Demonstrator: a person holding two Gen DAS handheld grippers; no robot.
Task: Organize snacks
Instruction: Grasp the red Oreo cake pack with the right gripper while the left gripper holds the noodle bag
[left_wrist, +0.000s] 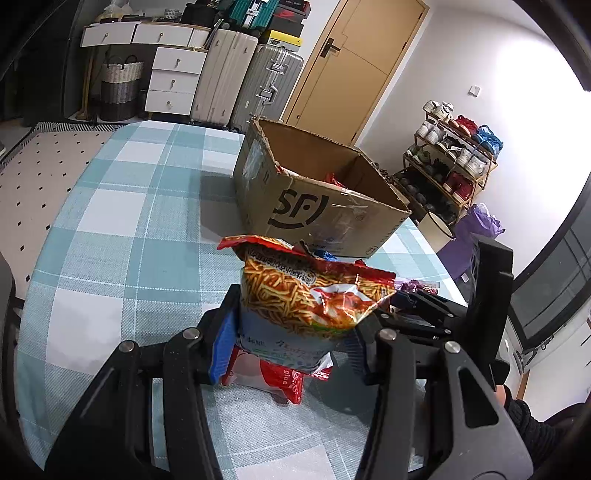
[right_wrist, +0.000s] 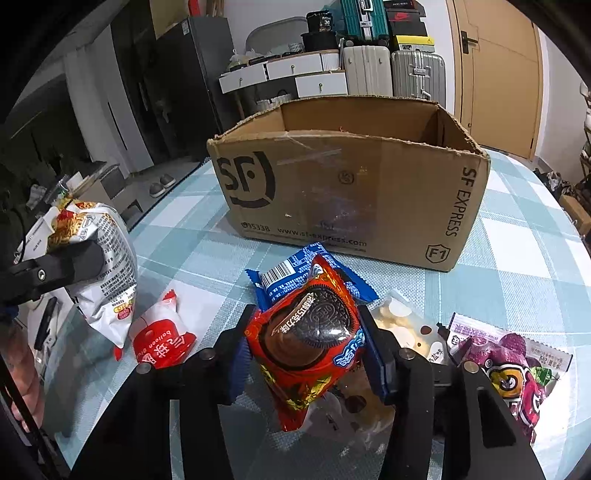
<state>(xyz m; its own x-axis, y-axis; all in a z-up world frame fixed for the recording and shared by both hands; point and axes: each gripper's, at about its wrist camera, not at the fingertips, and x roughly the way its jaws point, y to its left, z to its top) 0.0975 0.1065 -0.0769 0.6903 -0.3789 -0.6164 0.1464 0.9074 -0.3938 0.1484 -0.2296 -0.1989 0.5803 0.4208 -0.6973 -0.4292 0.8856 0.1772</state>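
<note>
Clamping a red cookie packet (right_wrist: 308, 347) between its blue pads (right_wrist: 239, 363), your right gripper (right_wrist: 308, 363) held it tilted just above the table (right_wrist: 517, 258), the jaws pressed against both sides of the wrapper. Your left gripper (left_wrist: 291, 332) was likewise closed on a bag of chips (left_wrist: 310, 291), held upright off the checked tablecloth, its crimped top edge leaning toward the box; from the right wrist view the same bag showed its white printed back at the left edge. Under and just beyond the cookie packet lay a blue wrapper (right_wrist: 291, 277) with a barcode, and beneath the right gripper sat a clear pouch of pale round snacks (right_wrist: 402, 325). Just beside that pouch, to the right, lay a purple packet (right_wrist: 509, 354) with a cartoon face. To the left, near the chips, a small red and white packet (right_wrist: 162, 339) rested flat on the cloth. Farther back, in the middle of the table, stood the open cardboard box (right_wrist: 351, 199) with a black logo on its front, its flaps torn off and ragged along the rim; from the left wrist view you could glimpse something red lying inside it. Beyond the table were suitcases (left_wrist: 243, 81), white drawers (left_wrist: 173, 77) and a wooden door (left_wrist: 362, 62), with a shoe rack (left_wrist: 450, 162) along the right wall.
</note>
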